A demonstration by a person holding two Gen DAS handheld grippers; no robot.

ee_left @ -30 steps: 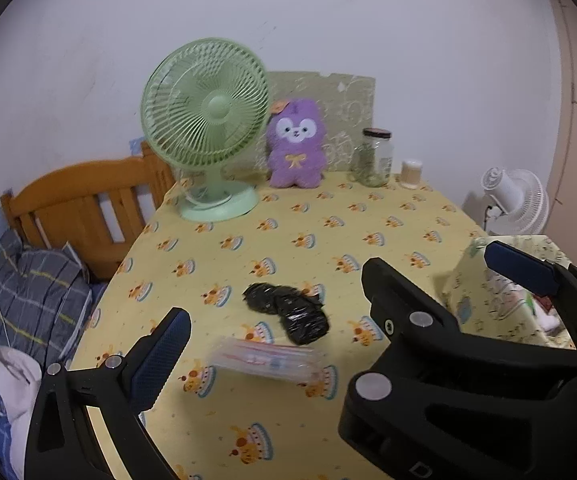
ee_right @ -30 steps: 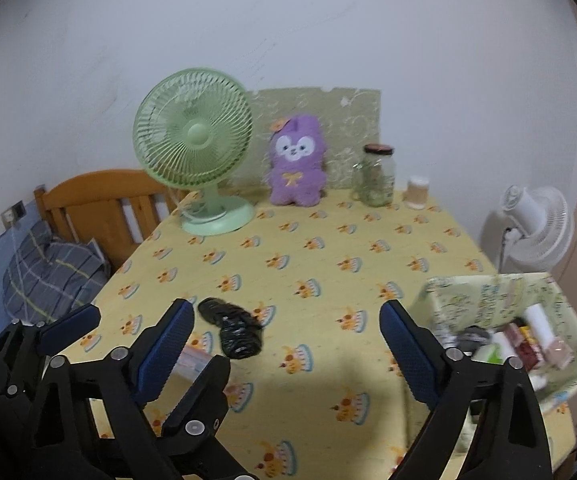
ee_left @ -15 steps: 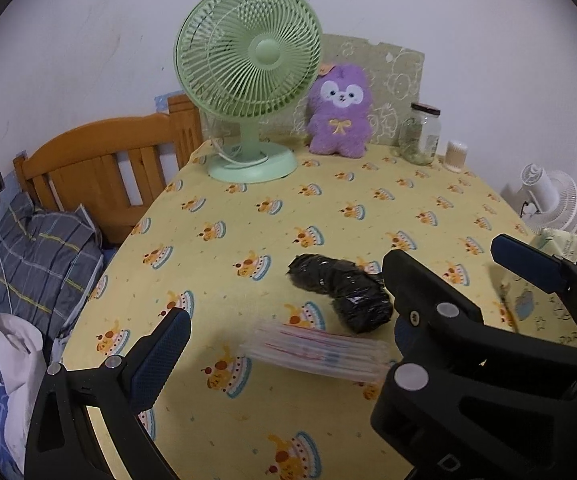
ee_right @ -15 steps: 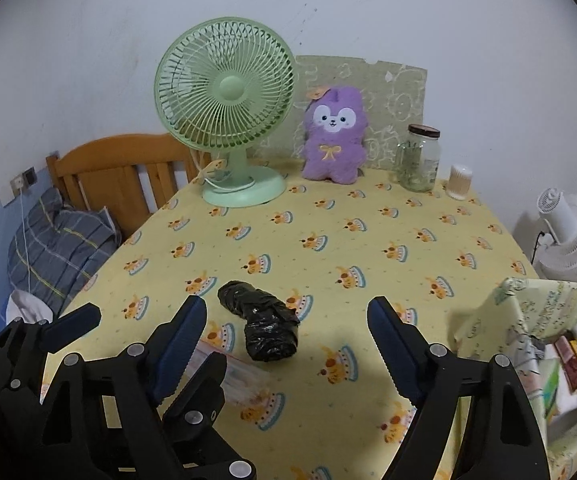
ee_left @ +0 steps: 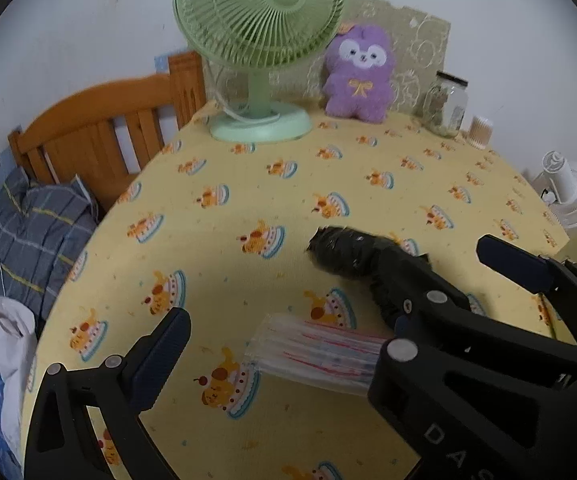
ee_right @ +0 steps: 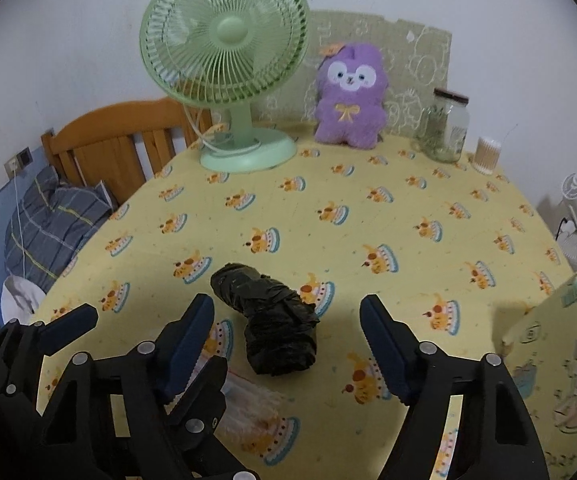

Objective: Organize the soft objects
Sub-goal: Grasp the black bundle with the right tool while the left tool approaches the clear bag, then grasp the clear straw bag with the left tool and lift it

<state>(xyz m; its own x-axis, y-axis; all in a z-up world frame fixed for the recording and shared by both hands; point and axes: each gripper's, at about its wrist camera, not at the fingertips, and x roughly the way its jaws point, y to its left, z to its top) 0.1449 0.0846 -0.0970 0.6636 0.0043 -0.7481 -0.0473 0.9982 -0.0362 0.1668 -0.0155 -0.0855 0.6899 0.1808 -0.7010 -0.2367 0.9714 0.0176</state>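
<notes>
A crumpled black plastic bundle lies on the yellow tablecloth. My right gripper hangs over it with a pad on either side. Its jaws are closing, and neither pad touches the bundle. A clear packet with red and blue stripes lies just in front of the bundle. My left gripper stands open around the packet's near end, apart from it. The right wrist view shows the packet half hidden under the fingers. A purple plush toy sits upright at the back.
A green desk fan, a glass jar and a small swab cup line the table's far edge. A patterned fabric basket with items stands at the right. Left of the table are a wooden headboard and a plaid pillow.
Both grippers have come down and forward toward the black bundle and the clear packet. The right jaws have narrowed. The basket has slid toward the right edge of the views.
</notes>
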